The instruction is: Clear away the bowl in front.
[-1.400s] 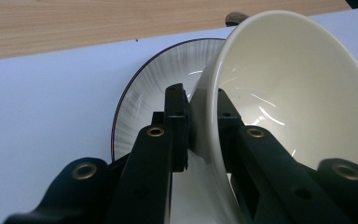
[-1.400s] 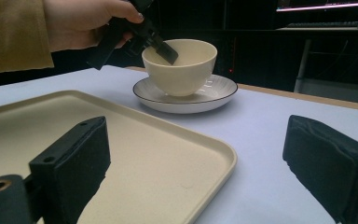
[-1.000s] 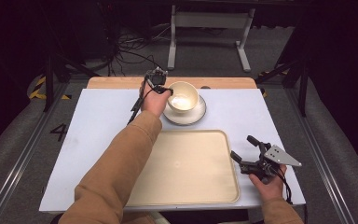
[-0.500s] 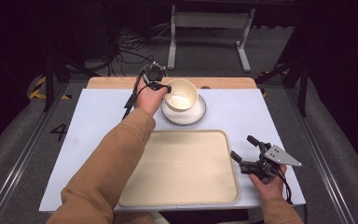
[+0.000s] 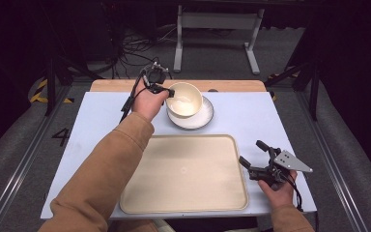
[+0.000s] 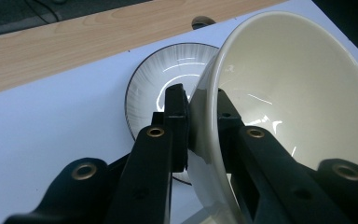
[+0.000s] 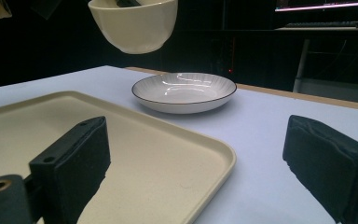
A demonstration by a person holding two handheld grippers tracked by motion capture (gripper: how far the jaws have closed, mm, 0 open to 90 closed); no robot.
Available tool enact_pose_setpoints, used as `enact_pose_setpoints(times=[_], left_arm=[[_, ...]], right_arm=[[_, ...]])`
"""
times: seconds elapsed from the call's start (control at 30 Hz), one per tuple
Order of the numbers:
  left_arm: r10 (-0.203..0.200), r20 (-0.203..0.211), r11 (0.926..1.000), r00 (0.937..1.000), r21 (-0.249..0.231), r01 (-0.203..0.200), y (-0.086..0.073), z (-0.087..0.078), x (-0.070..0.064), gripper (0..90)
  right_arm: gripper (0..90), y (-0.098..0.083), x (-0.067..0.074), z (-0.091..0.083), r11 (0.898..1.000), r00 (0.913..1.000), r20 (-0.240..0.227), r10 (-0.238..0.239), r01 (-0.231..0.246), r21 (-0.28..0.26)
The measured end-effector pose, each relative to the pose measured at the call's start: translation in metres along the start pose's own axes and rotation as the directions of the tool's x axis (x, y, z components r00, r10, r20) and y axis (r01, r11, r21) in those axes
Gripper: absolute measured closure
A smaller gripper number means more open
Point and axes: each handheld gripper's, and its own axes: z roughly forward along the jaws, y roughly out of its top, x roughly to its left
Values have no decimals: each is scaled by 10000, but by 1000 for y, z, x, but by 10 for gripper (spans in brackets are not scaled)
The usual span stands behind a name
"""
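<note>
A person's left gripper [image 5: 166, 90] clamps the left rim of a cream bowl [image 5: 185, 98], one jaw inside and one outside, and holds it in the air just above a white plate [image 5: 204, 117] at the far middle of the table [image 5: 77, 130]. Nearer, an empty beige tray [image 5: 186, 174] lies flat. At its right edge the right gripper [image 5: 256, 157] rests low in the person's hand, jaws wide open with nothing between them, pointing left over the tray's corner.
</note>
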Motion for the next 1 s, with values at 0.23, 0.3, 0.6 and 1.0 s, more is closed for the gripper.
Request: enact_pose_setpoints(times=[0.23,0.3,0.6,1.0], left_arm=[[300,268,9995,9992,112,-303,-7,-12,-2,812],[364,387,9992,9986,145,-370,-10,-15,-3,812],[720,848,9967,9938,322,-750,-23,-26,-6,812],[1333,1536,9872,9791,666,-1448,-40,-46,-16,812]], right_arm=[[79,0,0,0,10000,10000,-11,1,-1,5],[79,0,0,0,10000,10000,-13,-5,5,9],[79,0,0,0,10000,10000,-10,4,-4,6],[79,0,0,0,10000,10000,-12,-4,4,8]])
